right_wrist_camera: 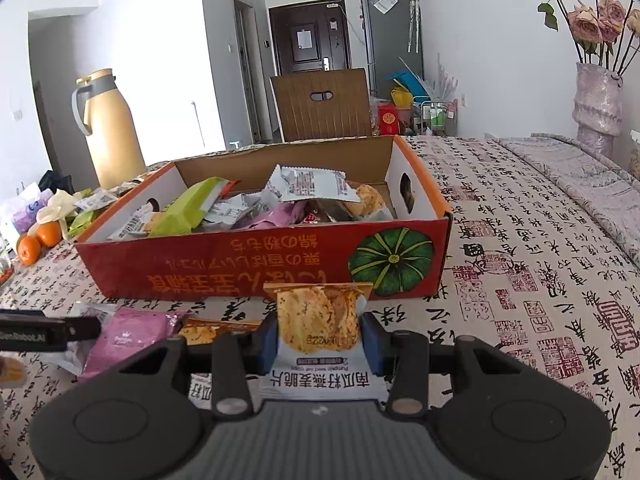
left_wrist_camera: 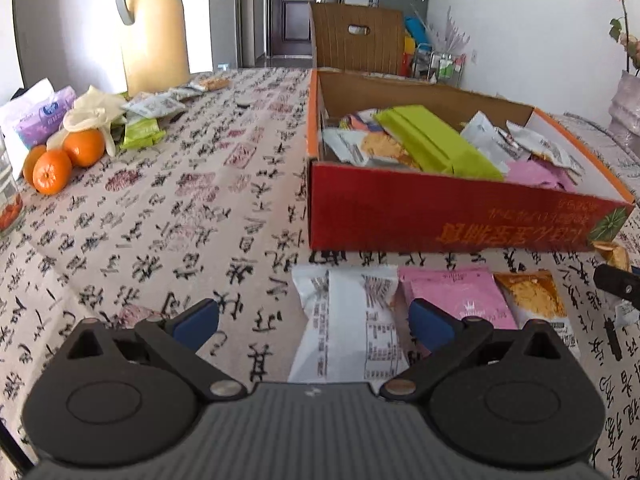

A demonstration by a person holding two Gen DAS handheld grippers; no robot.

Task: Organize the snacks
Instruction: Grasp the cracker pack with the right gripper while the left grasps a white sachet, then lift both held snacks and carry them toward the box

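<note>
My right gripper point(right_wrist_camera: 320, 338) is shut on an oat crisp packet point(right_wrist_camera: 318, 320), white with an orange top, held just in front of the red cardboard box point(right_wrist_camera: 224, 264). The box point(left_wrist_camera: 440, 216) holds several snack packets, among them a green one point(left_wrist_camera: 436, 140). My left gripper point(left_wrist_camera: 314, 326) stands open low over the tablecloth, with a white packet point(left_wrist_camera: 348, 320) lying between its blue pads without touching them. Beside that packet lie a pink packet point(left_wrist_camera: 460, 292) and another oat crisp packet point(left_wrist_camera: 532, 300). In the right wrist view the pink packet point(right_wrist_camera: 128, 336) lies at the left.
A yellow thermos jug point(left_wrist_camera: 154, 24) stands at the back left. Oranges point(left_wrist_camera: 68, 160), a tissue pack point(left_wrist_camera: 44, 116) and more snack packets point(left_wrist_camera: 148, 120) lie at the left. A wooden chair point(right_wrist_camera: 322, 104) stands behind the table. A vase of flowers point(right_wrist_camera: 598, 100) stands at the far right.
</note>
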